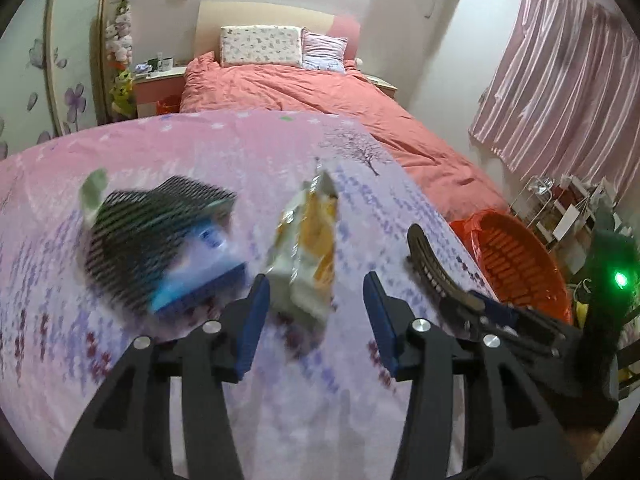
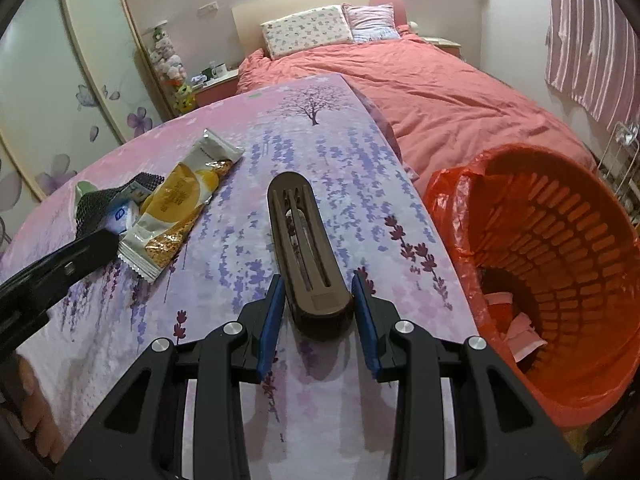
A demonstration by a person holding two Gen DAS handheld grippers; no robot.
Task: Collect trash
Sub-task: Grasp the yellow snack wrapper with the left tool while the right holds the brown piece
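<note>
Snack wrapper [image 2: 182, 210], white with a yellow-orange print, lies flat on the lavender-patterned cloth [image 2: 248, 184] at centre left of the right wrist view. At its left end sit a black mesh piece [image 2: 108, 202] and a blue-and-white packet [image 2: 122, 216], touching one another. In the left wrist view the wrapper [image 1: 306, 244] fills the frame's middle, blurred, with its near end between the left gripper [image 1: 318, 320]'s blue pads; the jaws stand wide apart, and whether the left pad touches it is hard to tell.

Just right of the wrapper, at frame centre, a brown slotted clip-like object [image 2: 306, 248] rests on the cloth. Its near end lies between the right gripper [image 2: 318, 326]'s fingers, which flank it closely; contact cannot be made out, so I cannot tell if it is gripped.

At right of the frame, past the cloth's edge, stands an orange slatted basket [image 2: 568, 264] lined with a red bag [image 2: 444, 196], pink scraps [image 2: 522, 334] at its bottom.

Beyond, in the upper middle, is a bed with a coral duvet [image 2: 440, 92] and two pillows [image 2: 306, 30]. A wardrobe with flower decals [image 2: 60, 92] fills the upper left; striped pink curtains [image 2: 588, 40] hang at upper right.
</note>
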